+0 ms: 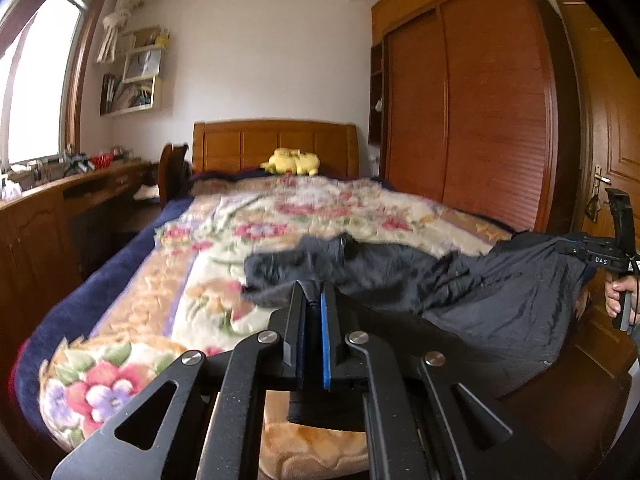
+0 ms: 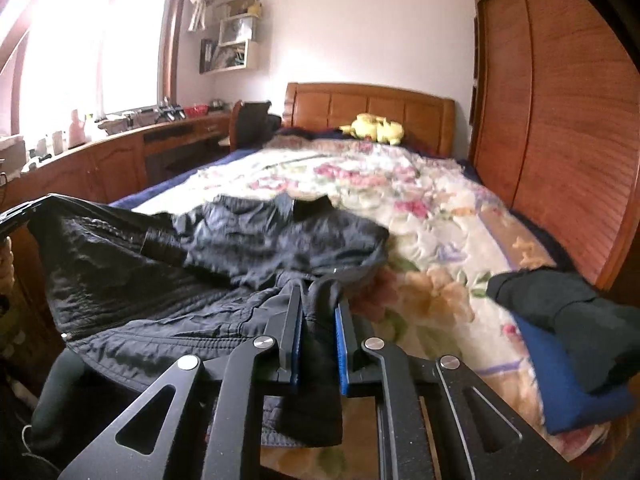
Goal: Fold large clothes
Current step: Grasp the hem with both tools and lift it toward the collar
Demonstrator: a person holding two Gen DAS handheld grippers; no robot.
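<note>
Both tongs (image 1: pixel 313 294) (image 2: pixel 318 300) pinch the dark jacket (image 2: pixel 240 248) above the bed (image 1: pixel 224 216)

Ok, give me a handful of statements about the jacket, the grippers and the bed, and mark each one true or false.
1. Both grippers are clamped on the dark jacket. True: the left gripper and the right gripper each have its fabric between the pads.
2. The jacket lies neatly folded on the bed. False: it is bunched, one edge stretched between the grippers.
3. A yellow plush toy sits by the headboard. True.
4. The blanket is plain white. False: it has a floral print.
5. The wardrobe stands beside the bed, opposite the window. True.
</note>
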